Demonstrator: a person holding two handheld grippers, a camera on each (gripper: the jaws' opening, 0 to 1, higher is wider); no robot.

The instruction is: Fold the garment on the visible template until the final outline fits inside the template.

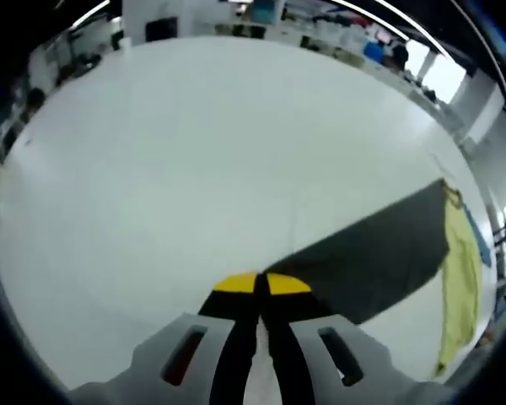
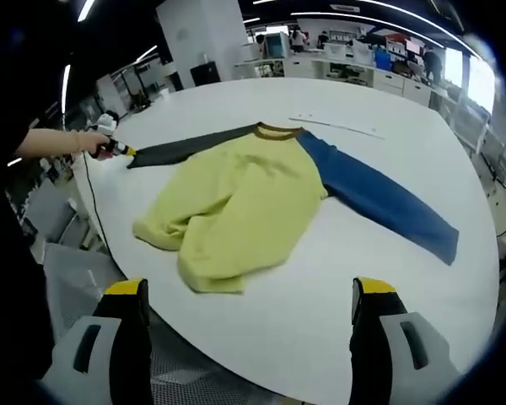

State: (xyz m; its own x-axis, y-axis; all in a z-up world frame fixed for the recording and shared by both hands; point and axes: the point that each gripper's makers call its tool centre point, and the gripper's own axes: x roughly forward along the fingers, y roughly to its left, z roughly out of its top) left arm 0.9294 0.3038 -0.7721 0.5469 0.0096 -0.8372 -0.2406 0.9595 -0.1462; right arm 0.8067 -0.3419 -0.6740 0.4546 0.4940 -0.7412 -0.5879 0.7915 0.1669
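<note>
A long-sleeved garment lies spread on the white table [image 2: 236,101], its yellow body [image 2: 236,202] rumpled and bunched toward the near edge. Its blue sleeve [image 2: 379,198] stretches out flat to the right. The dark grey sleeve [image 2: 185,148] runs left, and my left gripper [image 2: 118,150], held by a person's hand, is at its cuff. In the left gripper view the yellow-tipped jaws of the left gripper [image 1: 261,283] are shut on the end of this dark sleeve [image 1: 379,253]. My right gripper [image 2: 250,288] stands open above the table's near edge, short of the garment, holding nothing.
A thin faint line [image 2: 333,125] marks the table beyond the collar. The person's arm [image 2: 51,142] reaches in from the left. Desks and office equipment [image 2: 337,55] stand behind the table, and floor [image 2: 76,253] lies below its near edge.
</note>
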